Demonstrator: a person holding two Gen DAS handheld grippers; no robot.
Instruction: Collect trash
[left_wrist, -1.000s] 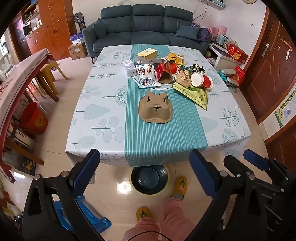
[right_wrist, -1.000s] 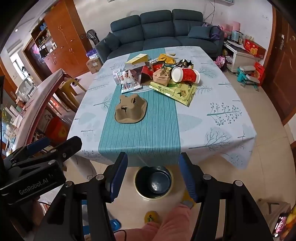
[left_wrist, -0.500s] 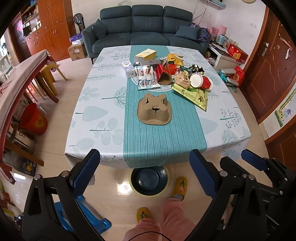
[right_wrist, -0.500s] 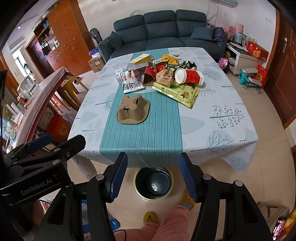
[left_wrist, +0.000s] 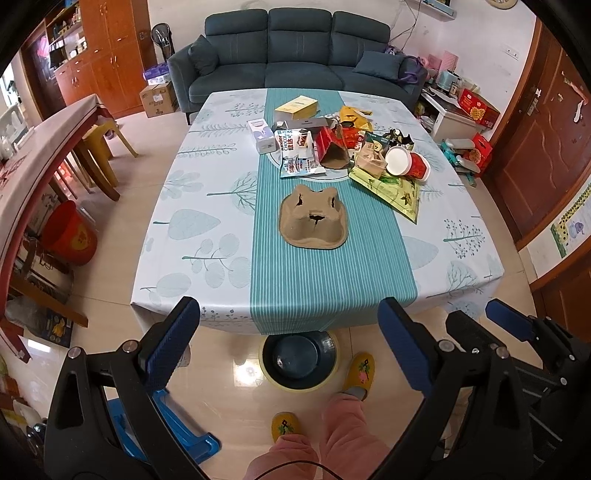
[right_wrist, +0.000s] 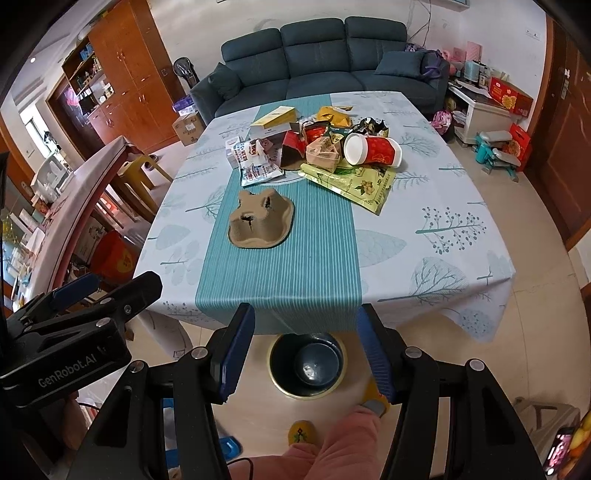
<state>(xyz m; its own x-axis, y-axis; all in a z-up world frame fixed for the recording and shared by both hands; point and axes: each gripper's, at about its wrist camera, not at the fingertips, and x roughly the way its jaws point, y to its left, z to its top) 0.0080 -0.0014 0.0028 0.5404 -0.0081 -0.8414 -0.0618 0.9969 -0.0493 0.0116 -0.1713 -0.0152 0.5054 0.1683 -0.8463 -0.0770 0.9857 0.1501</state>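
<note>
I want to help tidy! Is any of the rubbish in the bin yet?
Nothing looks done: the bin on the floor looks empty. Both the left gripper and right gripper are open, holding nothing. Left: the cardboard cup carrier, red paper cup and wrappers on the table.

counter cloth (left_wrist: 192, 221): pale blue-white with teal leaf and tree prints, teal striped band (left_wrist: 325, 273) down the middle. brown pulp cup tray (left_wrist: 314, 219); red cup (right_wrist: 373, 149) with white inside; yellow-green printed bag (right_wrist: 354, 182); yellow box (left_wrist: 296, 107). dark blue bin (left_wrist: 298, 360) with yellow rim; dark teal sofa (left_wrist: 295, 55); yellow slippers (left_wrist: 360, 373); pink trousers (left_wrist: 332, 435).
</note>
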